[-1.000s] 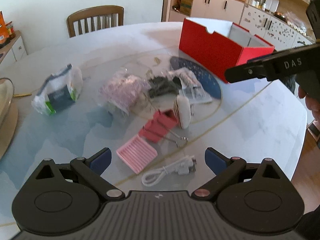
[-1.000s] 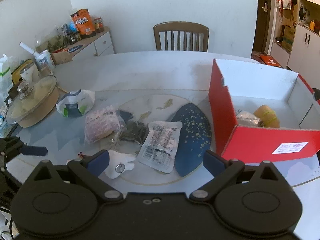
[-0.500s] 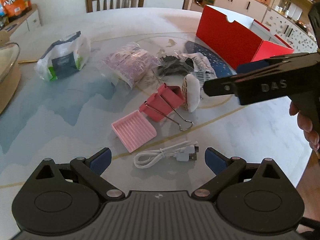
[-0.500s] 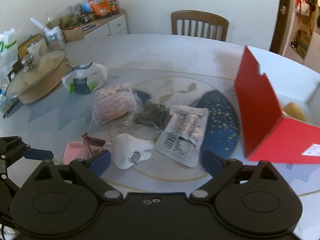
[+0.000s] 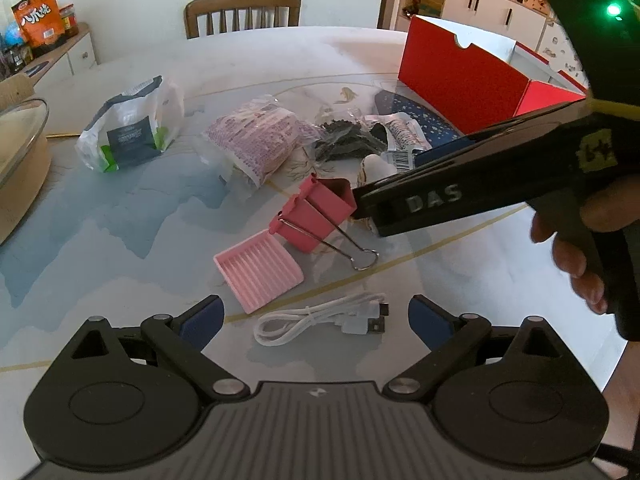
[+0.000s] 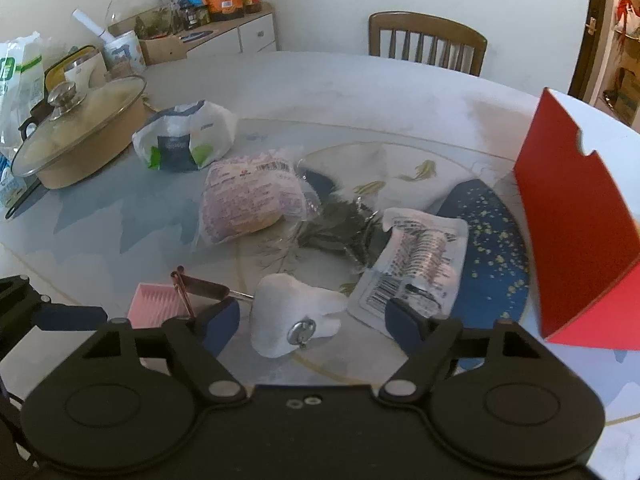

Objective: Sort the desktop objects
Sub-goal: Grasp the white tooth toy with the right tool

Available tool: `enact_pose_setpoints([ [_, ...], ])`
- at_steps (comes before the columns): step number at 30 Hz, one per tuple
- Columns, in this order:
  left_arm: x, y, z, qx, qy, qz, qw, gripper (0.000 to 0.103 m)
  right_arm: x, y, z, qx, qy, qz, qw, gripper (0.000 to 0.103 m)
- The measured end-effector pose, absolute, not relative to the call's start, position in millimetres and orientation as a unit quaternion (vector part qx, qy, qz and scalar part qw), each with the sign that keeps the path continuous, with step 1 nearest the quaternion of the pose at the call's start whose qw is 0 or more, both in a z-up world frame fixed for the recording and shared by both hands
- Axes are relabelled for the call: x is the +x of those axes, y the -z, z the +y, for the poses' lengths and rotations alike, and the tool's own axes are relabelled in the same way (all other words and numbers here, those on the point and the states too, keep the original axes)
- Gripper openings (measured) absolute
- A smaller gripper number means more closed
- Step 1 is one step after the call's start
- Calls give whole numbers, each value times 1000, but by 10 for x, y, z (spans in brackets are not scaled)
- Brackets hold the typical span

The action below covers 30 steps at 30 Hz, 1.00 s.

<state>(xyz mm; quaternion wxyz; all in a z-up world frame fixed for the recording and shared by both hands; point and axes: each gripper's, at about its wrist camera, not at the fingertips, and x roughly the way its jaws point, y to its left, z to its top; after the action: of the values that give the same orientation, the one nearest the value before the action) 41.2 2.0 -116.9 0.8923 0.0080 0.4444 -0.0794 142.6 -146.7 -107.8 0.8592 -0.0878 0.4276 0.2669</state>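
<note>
White tooth-shaped charm [image 6: 296,322] with a metal ring, lying on the table [image 6: 400,92] between the spread, empty fingers of the right gripper [image 6: 313,322], which is lowered around it, apparently to pick it up for sorting. Just left of the charm lie a pink binder clip [image 5: 314,214] and, nearer, a ribbed pink tray [image 5: 258,270]; in the left wrist view the right gripper's body covers most of the charm. A coiled white cable [image 5: 320,320] lies between the parted, empty fingers of the left gripper [image 5: 314,320], which hovers above it, probably waiting its turn. Farther off sit a pink snack bag [image 6: 250,200], a dark packet [image 6: 340,224], a clear sachet [image 6: 416,264] and a white-and-green bag [image 6: 184,142]. The red box [image 6: 576,220] stands open at far right, the likely destination, within the right gripper's reach. A lidded pot [image 6: 76,132] stands far left.
</note>
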Motion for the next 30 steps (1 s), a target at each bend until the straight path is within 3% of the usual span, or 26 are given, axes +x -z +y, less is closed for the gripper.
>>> enact_pose_setpoints([
  [11, 450, 1256, -18, 1, 56, 465, 884, 93, 1480, 1179, -1434, -91, -275, 442, 849, 58],
  [15, 455, 1234, -47, 8, 55, 461, 886, 77, 1495, 1180, -1417, -94, -280, 442, 847, 55],
  [30, 441, 1212, 18, -2, 71, 463, 884, 72, 1489, 1121, -1442, -91, -282, 439, 848, 44],
])
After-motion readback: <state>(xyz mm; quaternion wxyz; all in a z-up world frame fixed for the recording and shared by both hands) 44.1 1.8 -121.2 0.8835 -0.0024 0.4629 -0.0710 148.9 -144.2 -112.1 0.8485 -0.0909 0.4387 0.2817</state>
